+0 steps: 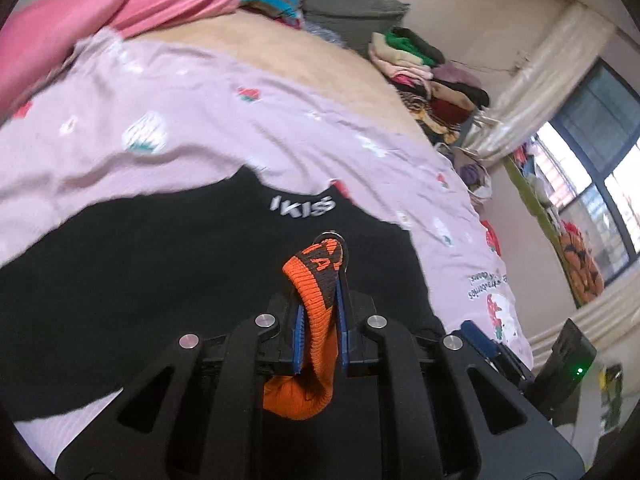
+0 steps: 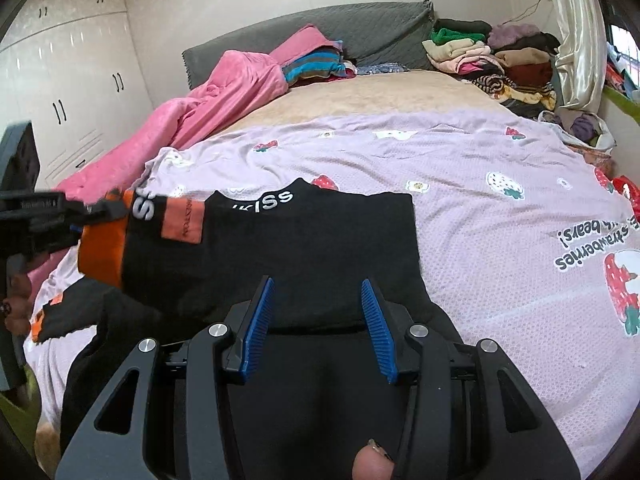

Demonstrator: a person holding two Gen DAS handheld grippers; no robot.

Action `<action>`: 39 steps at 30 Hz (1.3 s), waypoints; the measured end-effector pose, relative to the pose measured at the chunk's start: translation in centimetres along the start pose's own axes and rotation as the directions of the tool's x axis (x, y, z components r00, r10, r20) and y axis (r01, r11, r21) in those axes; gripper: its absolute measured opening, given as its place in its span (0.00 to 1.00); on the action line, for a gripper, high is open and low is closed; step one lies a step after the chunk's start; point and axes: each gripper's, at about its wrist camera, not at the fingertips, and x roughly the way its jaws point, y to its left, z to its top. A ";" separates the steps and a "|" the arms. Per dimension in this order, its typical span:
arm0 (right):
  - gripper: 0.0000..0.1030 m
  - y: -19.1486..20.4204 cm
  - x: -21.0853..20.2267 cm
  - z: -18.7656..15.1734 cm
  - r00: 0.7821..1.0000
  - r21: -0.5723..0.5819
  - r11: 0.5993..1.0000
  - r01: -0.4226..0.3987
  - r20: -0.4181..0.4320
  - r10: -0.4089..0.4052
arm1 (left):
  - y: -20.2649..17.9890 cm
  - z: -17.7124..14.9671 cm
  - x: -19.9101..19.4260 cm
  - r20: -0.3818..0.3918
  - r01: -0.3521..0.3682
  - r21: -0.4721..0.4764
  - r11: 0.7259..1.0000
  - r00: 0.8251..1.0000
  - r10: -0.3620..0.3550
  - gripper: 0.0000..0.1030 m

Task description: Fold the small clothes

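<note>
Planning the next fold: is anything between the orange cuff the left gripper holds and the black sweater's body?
Nothing visible. The left gripper pinches the orange cuff over the bare black sweater; the right gripper is open over its lower edge.

A pink blanket (image 2: 208, 108) lies beside the lilac strawberry sheet (image 2: 460, 184), below a grey headboard (image 2: 320, 28).
</note>
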 end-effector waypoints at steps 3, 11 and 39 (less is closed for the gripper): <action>0.43 0.4 0.5 0.2 1.000 -0.010 1.000 0.017 -0.006 -0.017 | 1.9 -0.3 0.2 -0.013 -0.035 -0.036 0.999 0.999 0.035 0.06; 0.43 1.1 2.5 0.6 0.998 -0.028 0.998 0.047 -0.046 -0.049 | 5.4 -1.2 1.0 -0.056 -0.146 -0.055 0.988 0.988 0.143 0.11; 0.72 3.9 7.1 -0.2 0.985 -0.109 0.994 0.033 -0.168 -0.051 | 6.1 -5.4 0.3 -0.056 -0.308 0.068 0.949 0.948 0.312 0.39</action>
